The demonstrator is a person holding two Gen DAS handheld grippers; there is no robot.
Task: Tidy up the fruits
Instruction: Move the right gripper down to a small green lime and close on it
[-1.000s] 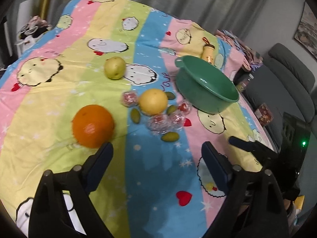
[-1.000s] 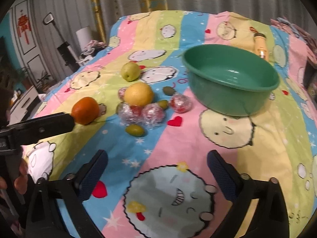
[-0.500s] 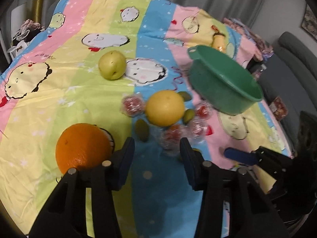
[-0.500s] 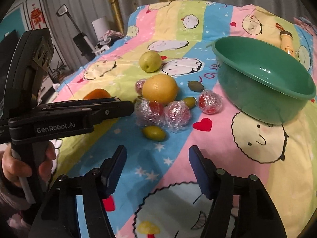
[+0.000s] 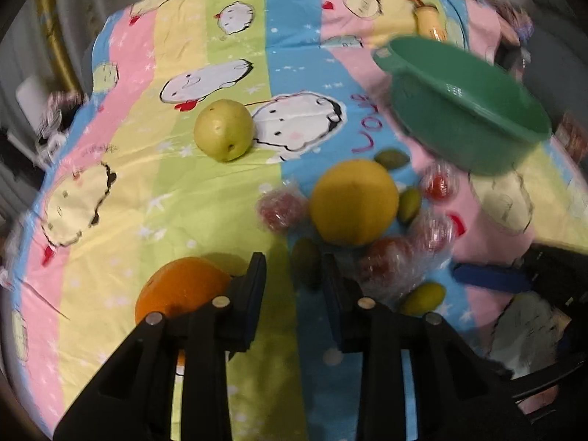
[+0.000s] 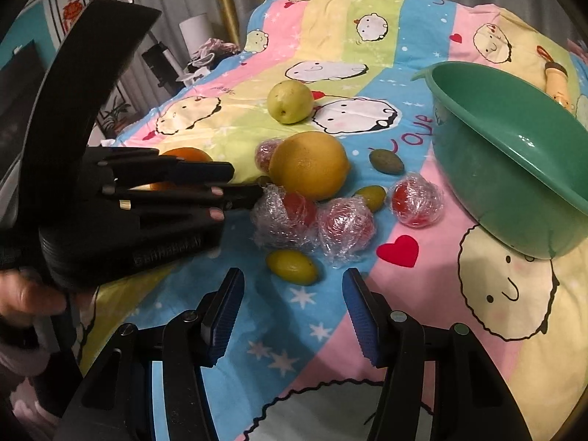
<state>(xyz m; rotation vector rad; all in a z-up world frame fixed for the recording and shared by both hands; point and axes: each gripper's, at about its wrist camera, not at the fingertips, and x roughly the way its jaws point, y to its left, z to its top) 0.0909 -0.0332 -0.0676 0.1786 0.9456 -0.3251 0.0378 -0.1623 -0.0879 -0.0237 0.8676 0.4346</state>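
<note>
Left gripper (image 5: 294,275) is closing on a small green olive-like fruit (image 5: 307,259) that sits between its fingers (image 5: 257,279), near the tips; pads don't look seated on it yet, so no grip. Blur makes contact hard to call. To do it well: keep the fruit centred between the pads, get lower so they catch its widest part, and stay off the orange (image 5: 180,294) just outside the left finger and the wrapped red fruit (image 5: 389,257) just outside the right one. It's small, smooth and oval, so I'd expect it to squirt out if pinched near an end. Right gripper (image 6: 292,308) is also closing, fingers apart with nothing between them; a second green fruit (image 6: 292,266) lies just ahead of the tips, still free. Beyond them: big yellow citrus (image 6: 308,165), more wrapped red fruits (image 6: 417,200), a pear-like green fruit (image 6: 290,102). Everything lies on the striped bed sheet (image 6: 422,294). Green basin (image 6: 514,169) is right of both grippers; the interior that shows looks empty, so nothing sorted yet.
</note>
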